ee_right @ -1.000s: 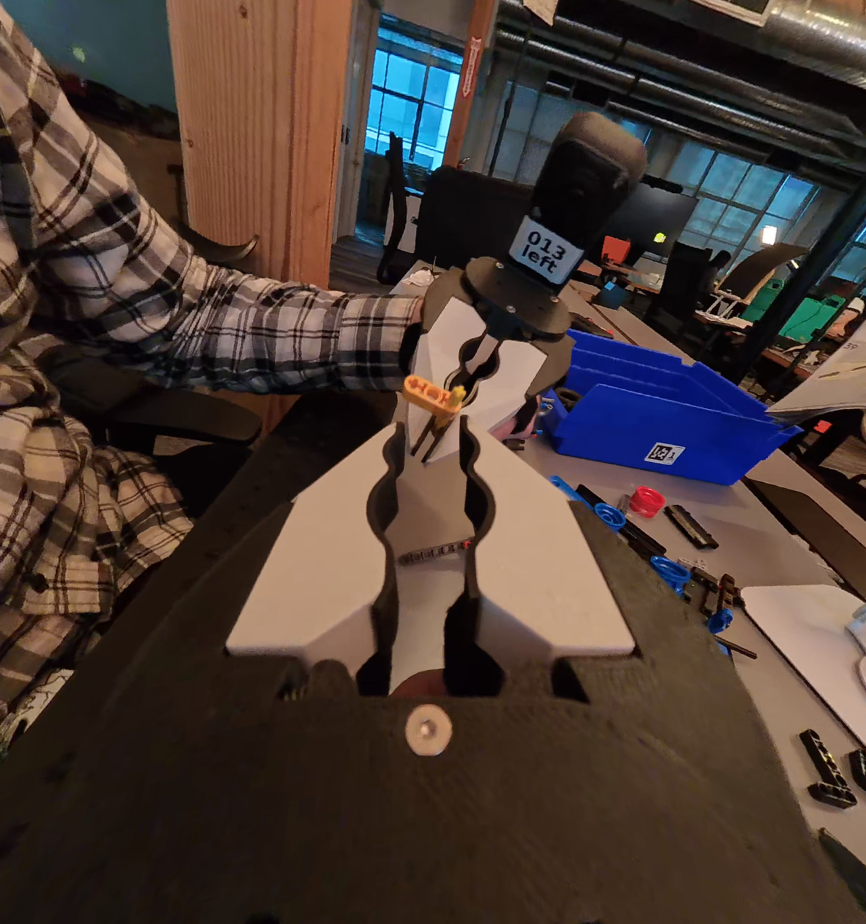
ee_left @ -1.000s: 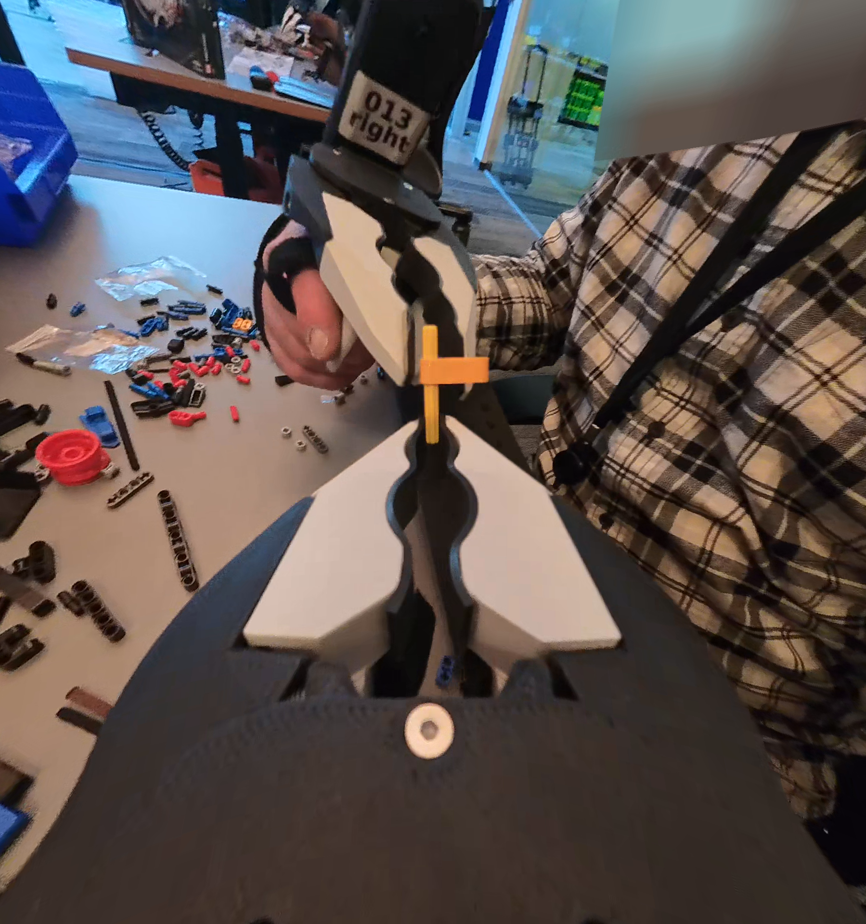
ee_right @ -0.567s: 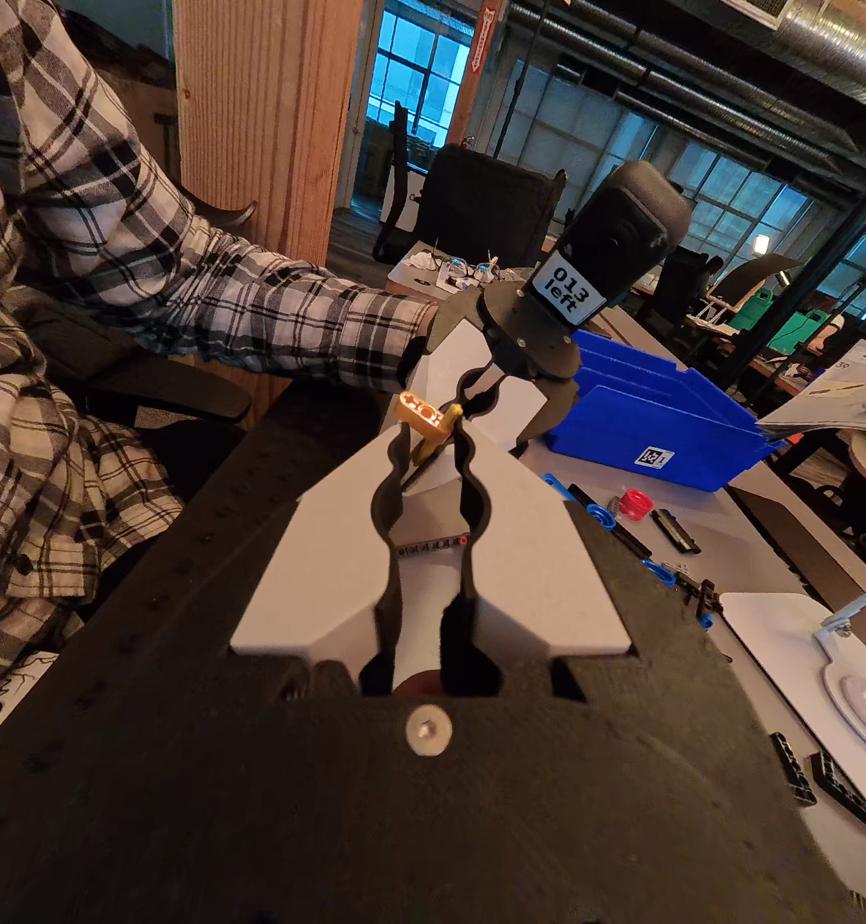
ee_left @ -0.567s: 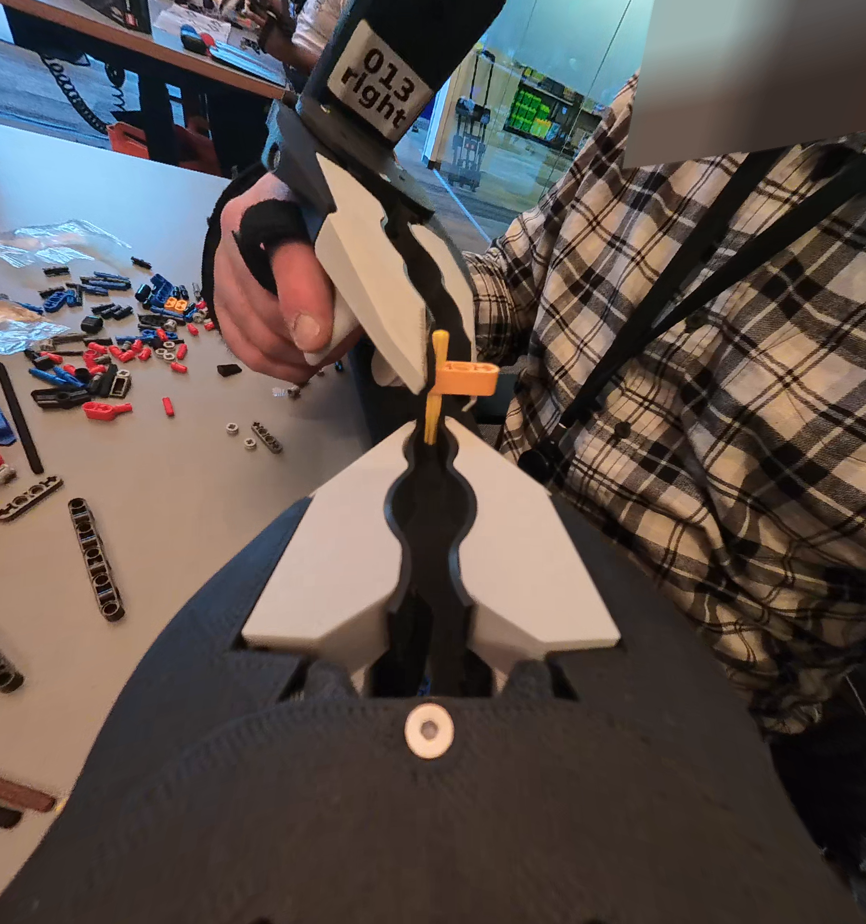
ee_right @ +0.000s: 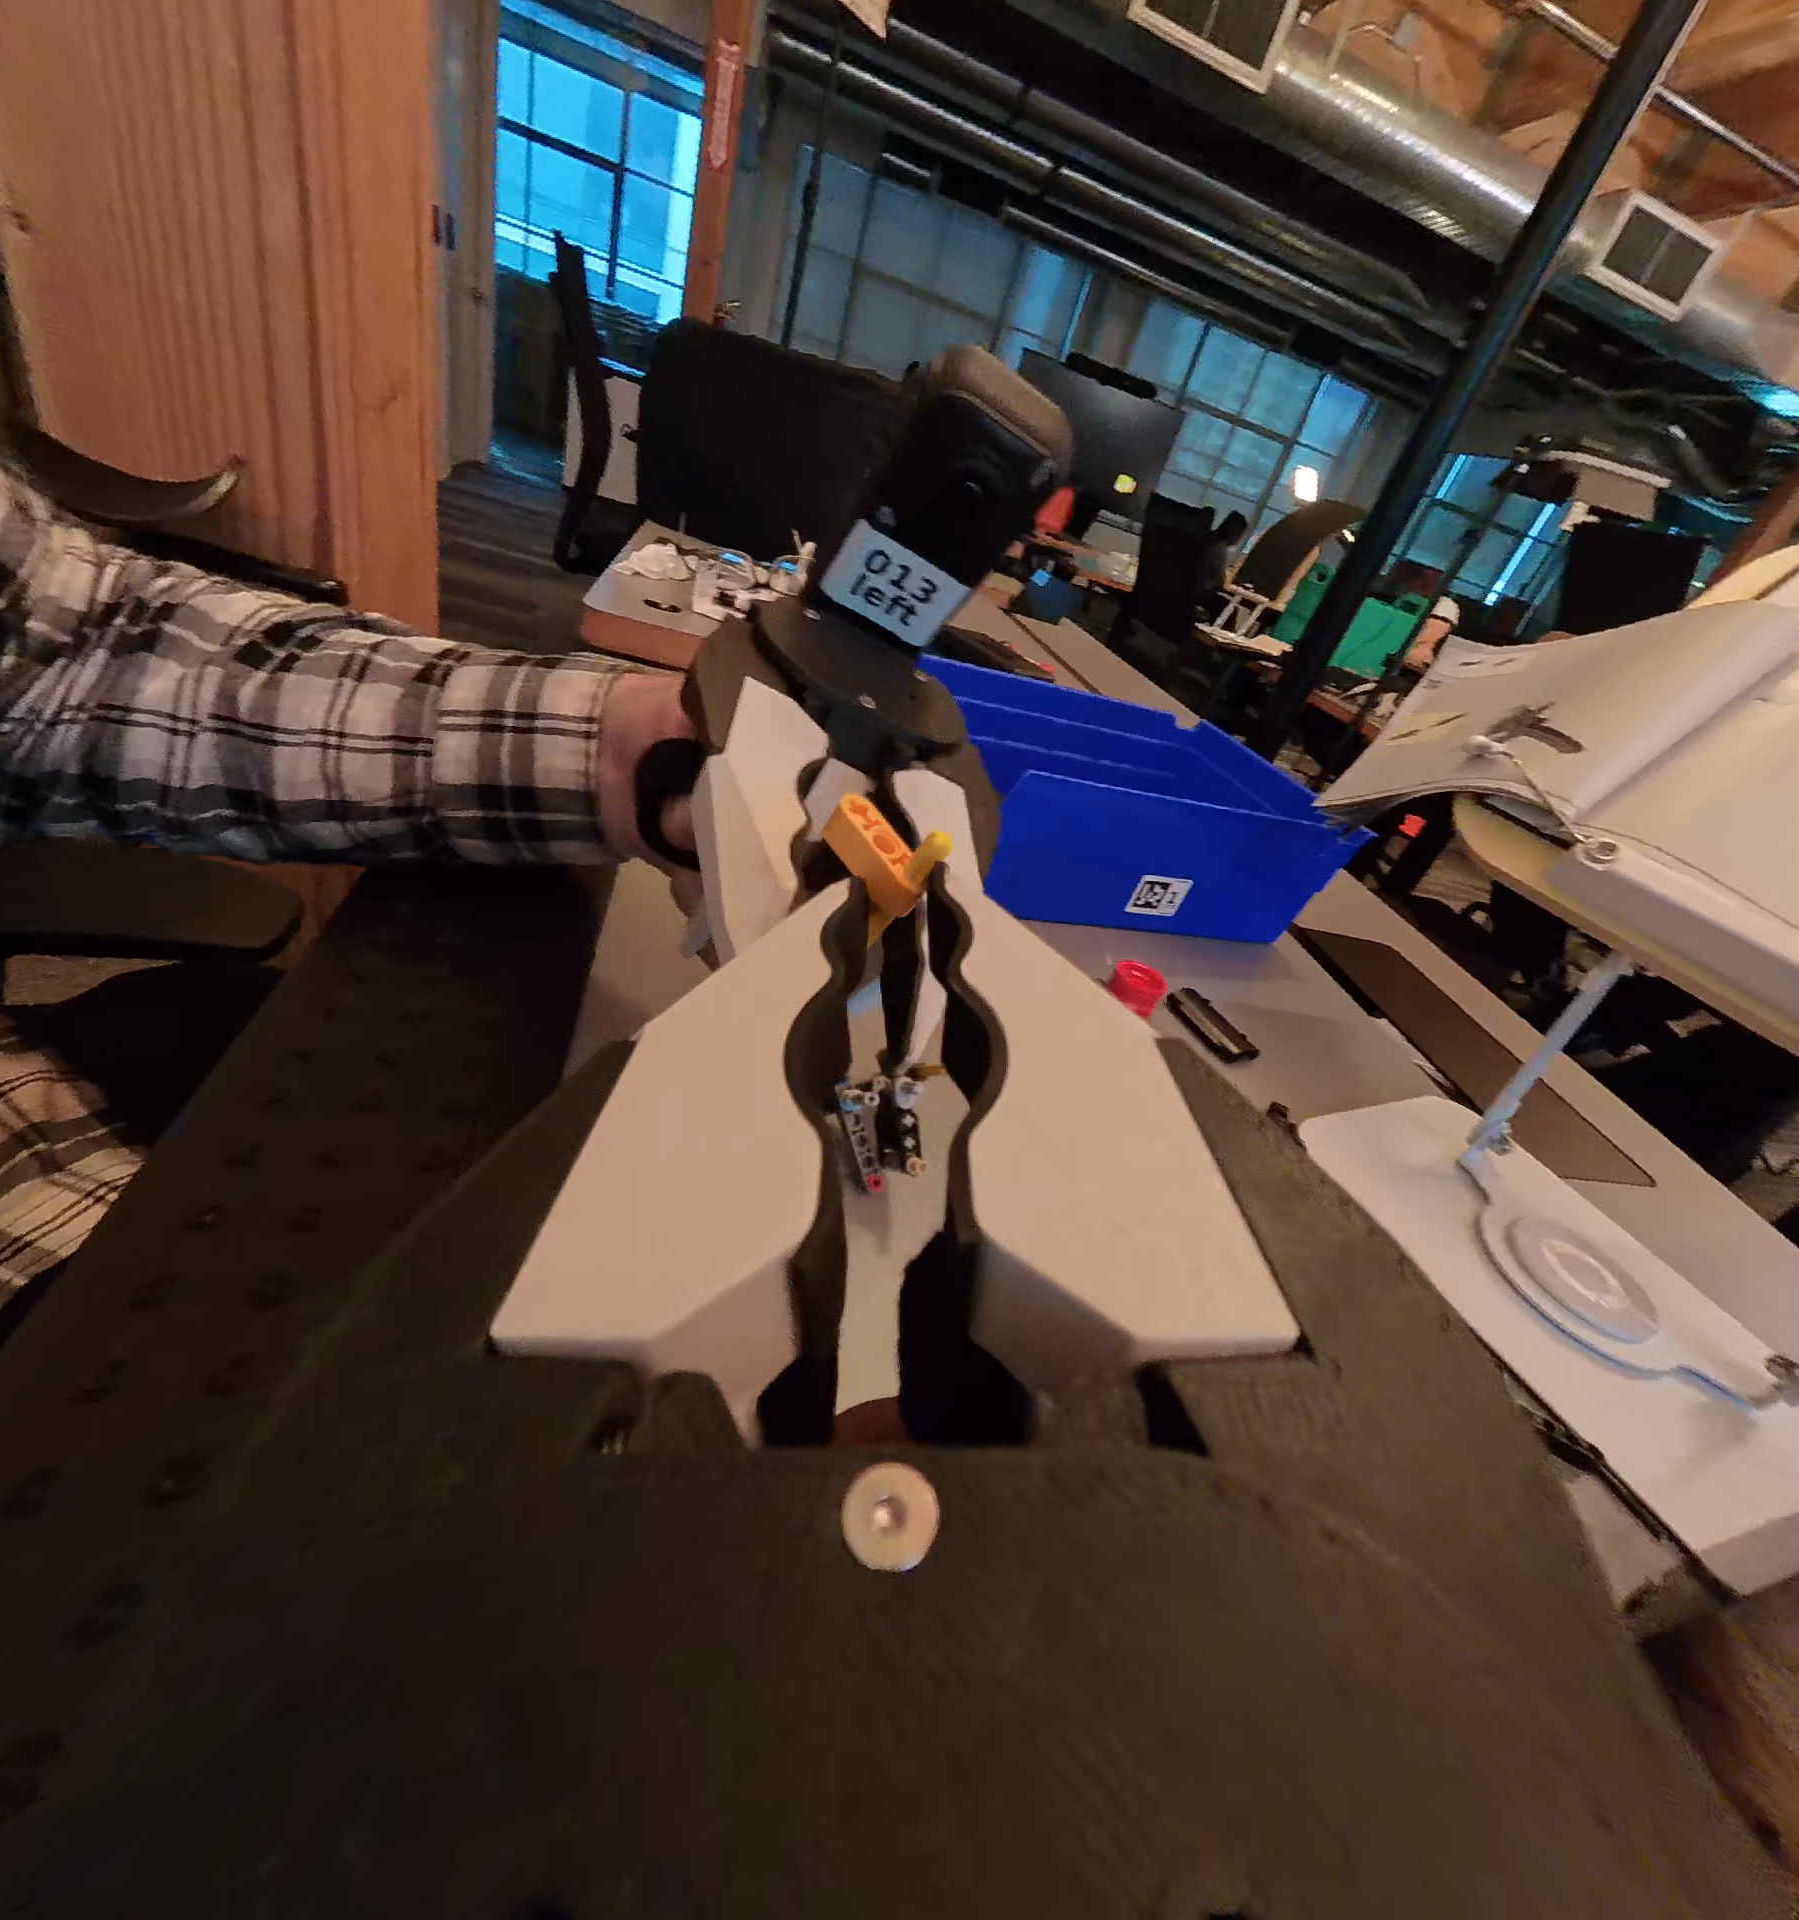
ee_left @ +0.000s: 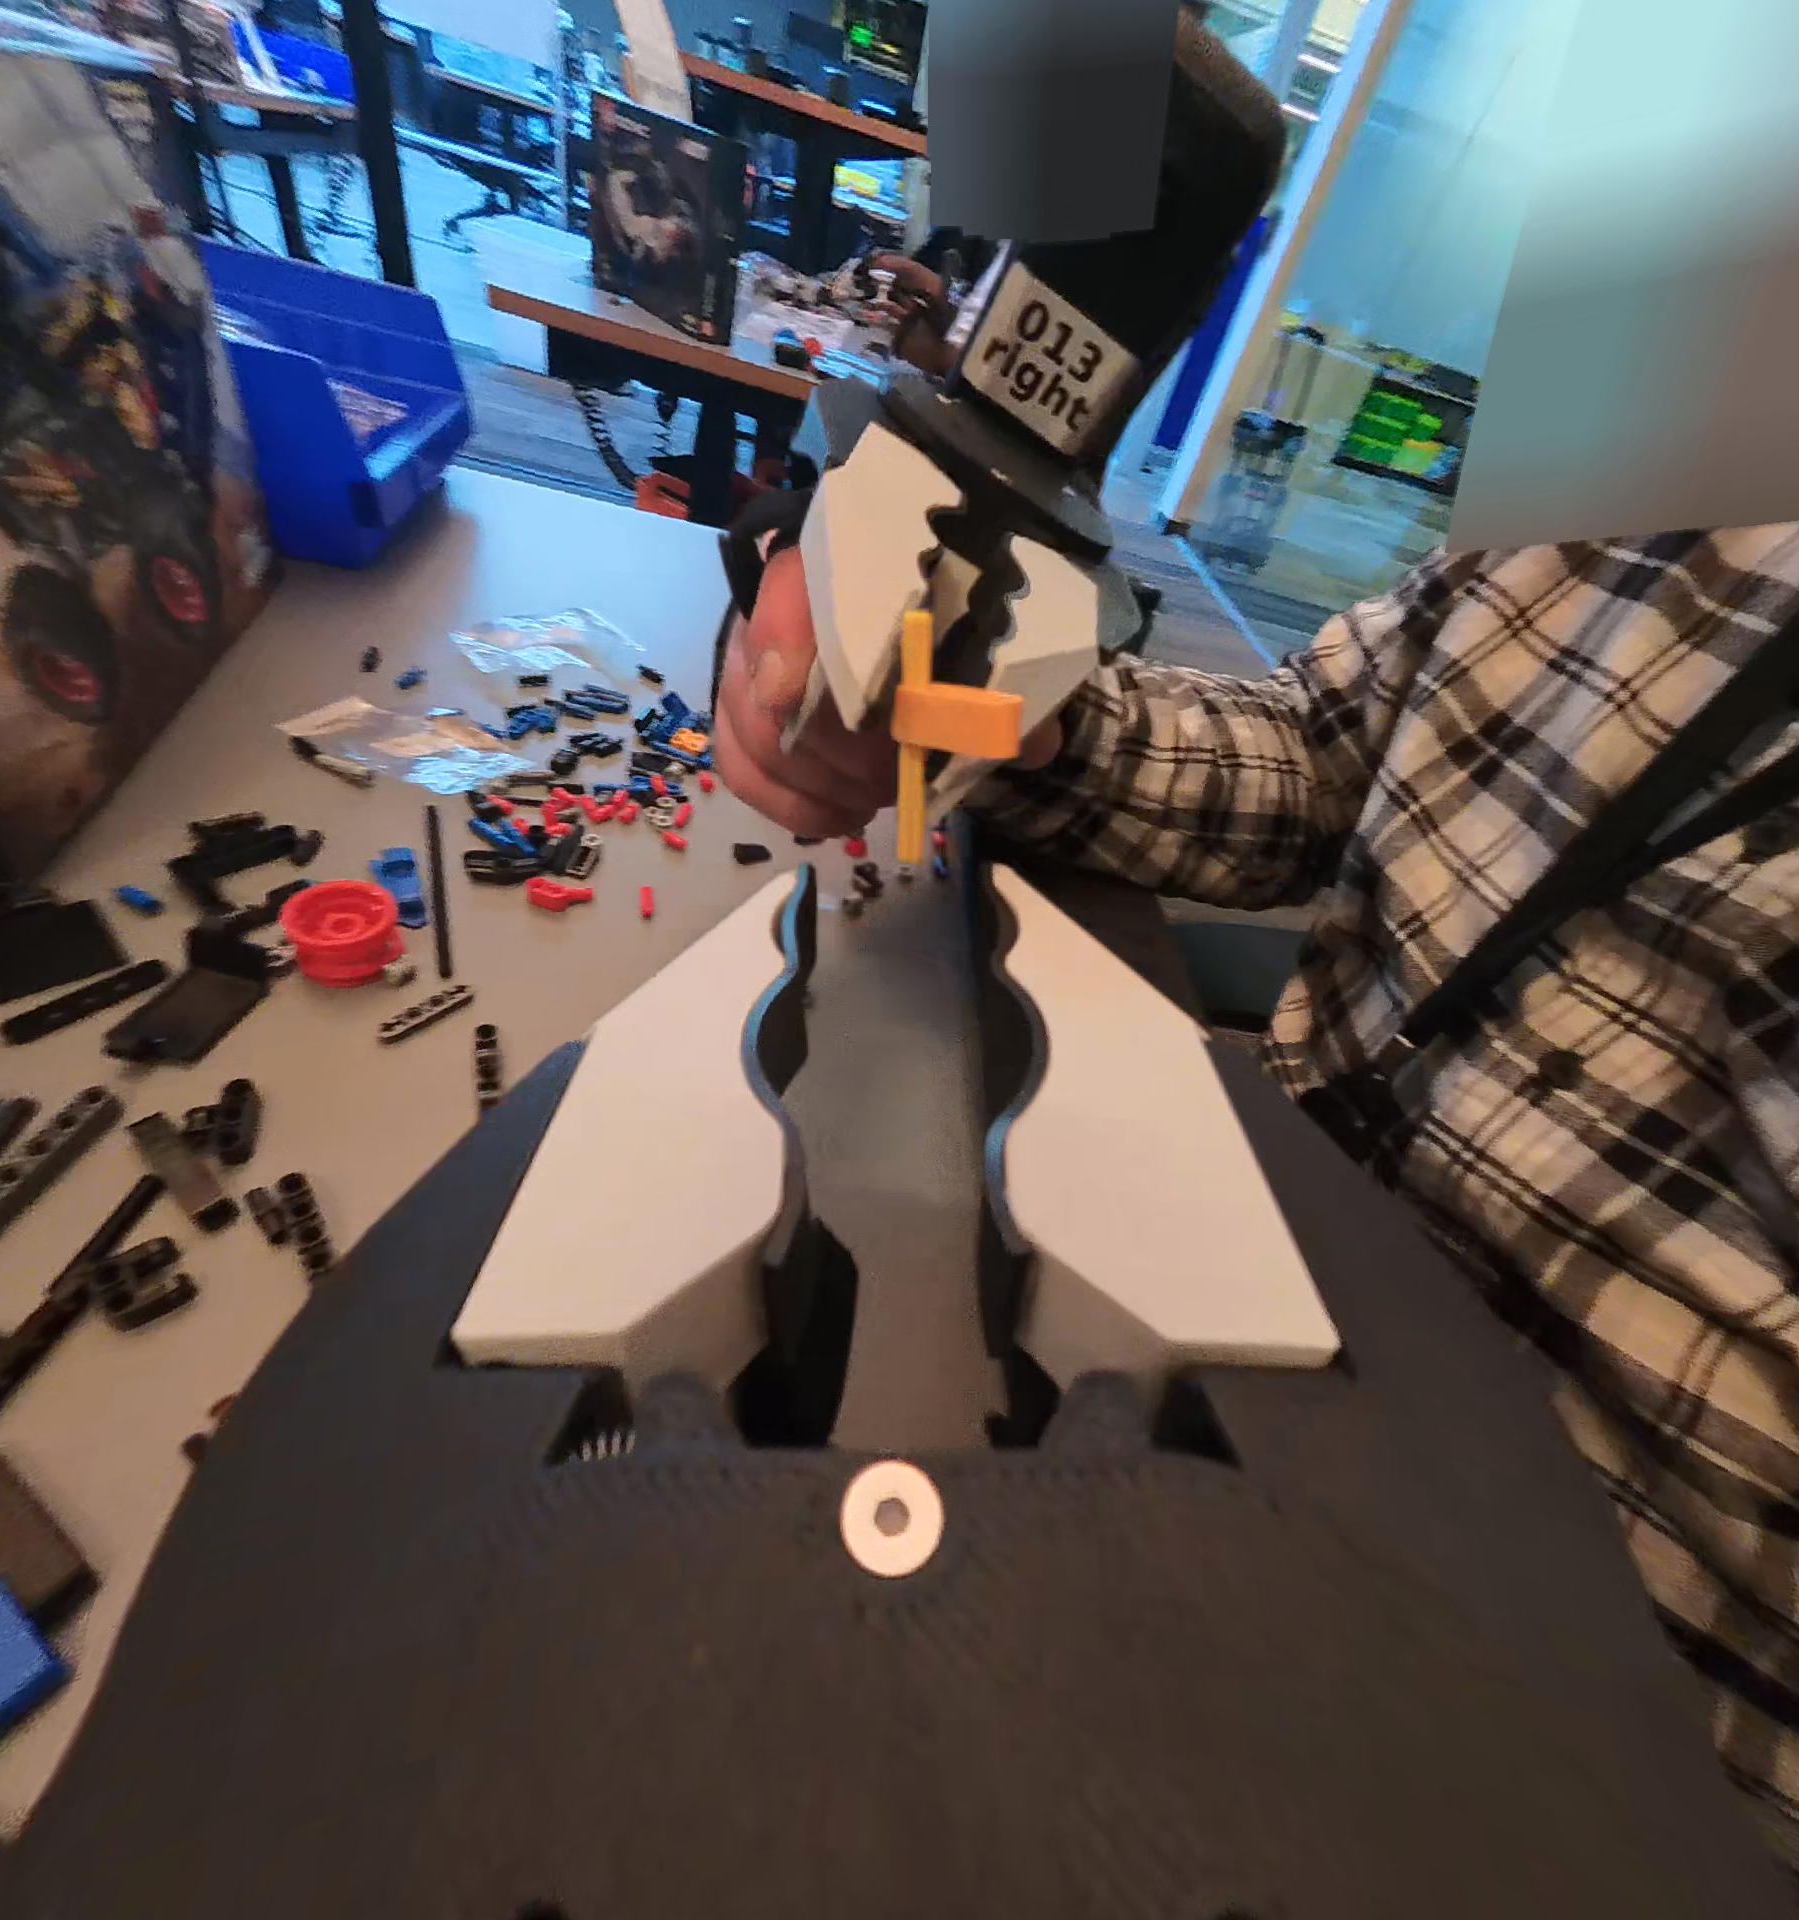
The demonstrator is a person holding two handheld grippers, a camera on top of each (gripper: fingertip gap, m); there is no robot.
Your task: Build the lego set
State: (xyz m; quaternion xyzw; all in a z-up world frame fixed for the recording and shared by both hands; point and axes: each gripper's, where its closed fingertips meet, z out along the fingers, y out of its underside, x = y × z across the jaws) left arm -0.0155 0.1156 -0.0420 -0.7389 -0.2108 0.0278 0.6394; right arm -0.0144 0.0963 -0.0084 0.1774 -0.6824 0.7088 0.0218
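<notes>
The right gripper (ee_left: 962, 717) pinches an orange connector (ee_left: 955, 724) threaded on a yellow axle (ee_left: 914, 743), held in the air above the table (ee_left: 562, 582). The left gripper (ee_left: 893, 894) stands wide open and empty just below the axle's tip. Only the connector is clamped, so the axle could probably slide out and drop among the loose parts (ee_left: 583, 769).

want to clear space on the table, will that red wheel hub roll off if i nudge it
Probably not far: the red wheel hub seems to lie on its flat face on the table, so it should slide. It looks like light, stiff plastic. Tipped on edge, it would likely roll.
</notes>
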